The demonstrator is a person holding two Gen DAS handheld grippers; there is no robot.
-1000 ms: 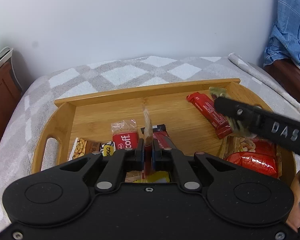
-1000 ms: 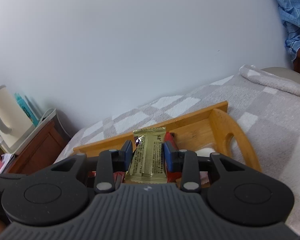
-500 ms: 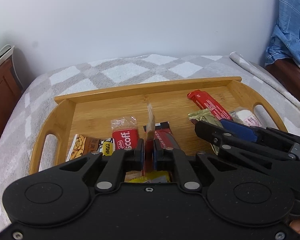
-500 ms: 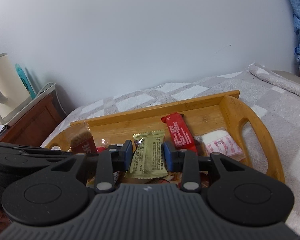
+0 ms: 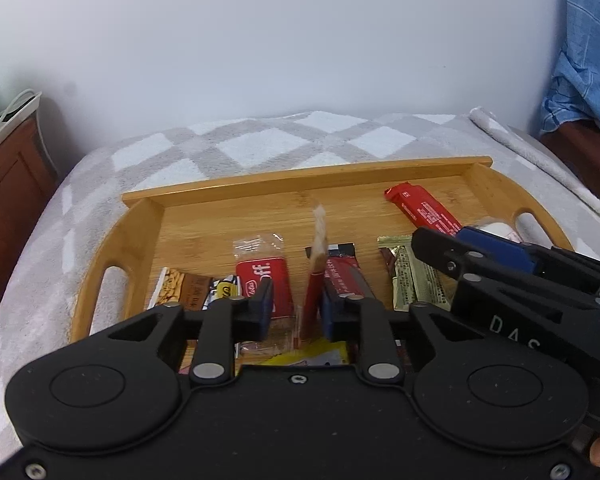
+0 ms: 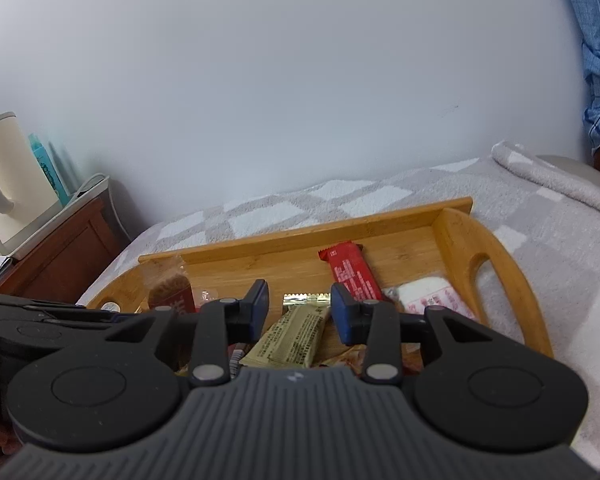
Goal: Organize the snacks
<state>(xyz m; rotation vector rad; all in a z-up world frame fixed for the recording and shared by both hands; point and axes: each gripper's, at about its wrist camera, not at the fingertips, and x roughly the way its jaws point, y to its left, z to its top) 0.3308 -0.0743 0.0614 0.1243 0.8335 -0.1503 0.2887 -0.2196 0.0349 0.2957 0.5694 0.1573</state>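
A wooden tray (image 5: 300, 184) with handles lies on a checked blanket and holds several snacks. My left gripper (image 5: 294, 306) is open; a thin red biscuit packet (image 5: 315, 276) stands on edge between its jaws, against the right jaw. A second red Lotus biscuit packet (image 5: 262, 280) lies flat beside it. My right gripper (image 6: 300, 312) is open just above a gold-green bar (image 6: 296, 332), which lies on the tray; the bar also shows in the left wrist view (image 5: 414, 280). A long red bar (image 5: 424, 210) lies at the tray's far right.
A peanut bar (image 5: 182, 286), a dark red bar (image 5: 344, 276) and a white packet (image 6: 430, 300) also lie in the tray. The blanket (image 5: 260, 148) runs to a white wall. A wooden cabinet (image 6: 60, 248) with a kettle (image 6: 4, 176) stands left; blue cloth (image 5: 588, 48) hangs right.
My right gripper came down over the tray with the gold-green bar, then opened and let it go. My left gripper opened around the upright biscuit packet.
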